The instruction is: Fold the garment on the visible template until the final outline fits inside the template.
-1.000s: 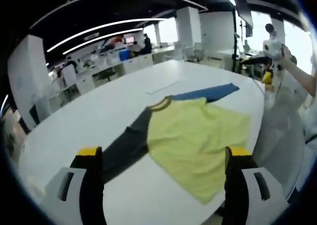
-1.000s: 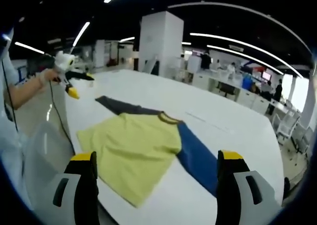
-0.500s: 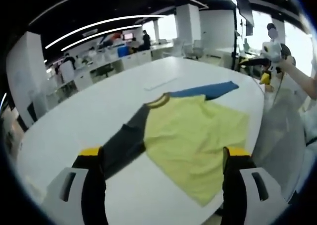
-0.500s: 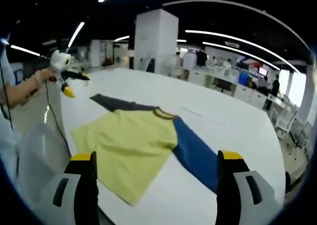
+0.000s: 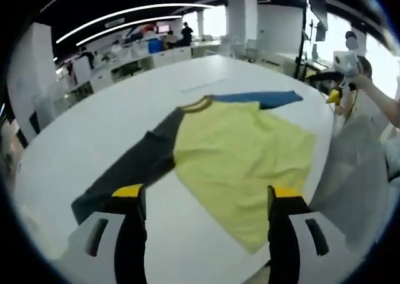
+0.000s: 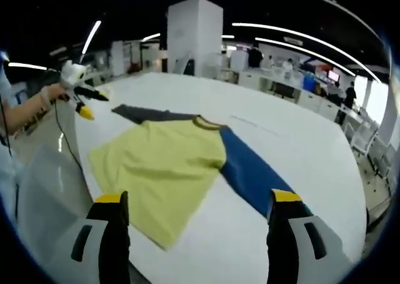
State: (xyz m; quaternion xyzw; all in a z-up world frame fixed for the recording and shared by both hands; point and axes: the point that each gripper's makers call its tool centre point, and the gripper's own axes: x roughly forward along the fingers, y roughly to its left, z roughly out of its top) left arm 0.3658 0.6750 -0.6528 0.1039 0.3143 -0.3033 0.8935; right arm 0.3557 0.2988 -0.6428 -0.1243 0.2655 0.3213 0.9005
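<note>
**Shirt lies flat and unfolded, both tongs hanging above it**

Left gripper view looks down over a big white surface (image 5: 81,140) with the garment (image 5: 237,152) spread out flat on it: a yellow body, a dark grey sleeve (image 5: 134,168) stretching toward the near left, and a blue sleeve (image 5: 259,98) reaching away to the far right. The collar (image 5: 197,104) sits on the far side, trimmed in a darker yellow. The left tongs (image 5: 203,202) hang above the near edge of the shirt, jaws spread wide and holding nothing, one yellow-tipped jaw over the end of the grey sleeve, the other over the hem corner. Off to the right, a hand holds the right tongs (image 5: 334,87) up in the air, clear of the surface

From the right gripper view the same garment (image 6: 162,165) lies with its blue sleeve (image 6: 250,174) running toward the near right and its grey sleeve (image 6: 144,114) pointing away to the far left. The right tongs (image 6: 197,202) hover above it, jaws wide apart and empty. At the far left a hand grips the left tongs (image 6: 84,99), raised beside the surface edge. A faint pale line (image 6: 253,124) marks the surface (image 6: 312,152) just beyond the shirt; I cannot tell whether it is the template

Desks, chairs and people fill the office behind
</note>
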